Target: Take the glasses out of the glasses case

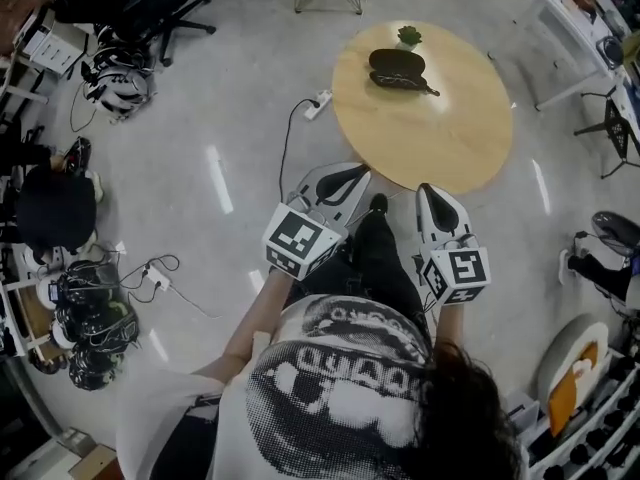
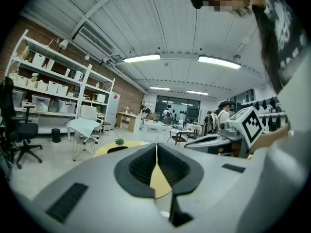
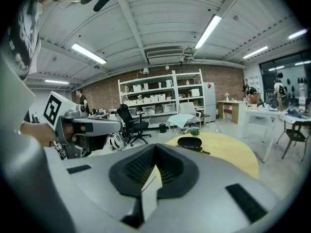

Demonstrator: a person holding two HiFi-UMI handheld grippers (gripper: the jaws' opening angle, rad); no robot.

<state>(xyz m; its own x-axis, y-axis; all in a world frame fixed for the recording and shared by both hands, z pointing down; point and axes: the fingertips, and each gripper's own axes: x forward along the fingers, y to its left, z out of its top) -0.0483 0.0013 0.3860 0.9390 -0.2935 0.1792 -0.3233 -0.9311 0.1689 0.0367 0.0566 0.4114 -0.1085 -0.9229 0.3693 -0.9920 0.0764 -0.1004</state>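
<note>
Left gripper (image 1: 345, 176) and right gripper (image 1: 430, 196) both clenched on nothing; glasses case (image 1: 397, 66) at twelve o'clock on round table (image 1: 430, 138), well apart; probably light, rigid, slick; best pinned at the base, lid lifted by its front edge, gently.

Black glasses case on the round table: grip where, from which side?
Likely pinch the black oval glasses case across its short width, mid-length, from the near side: it lies flat, long axis crosswise, and a small green plant sits just behind it.
</note>
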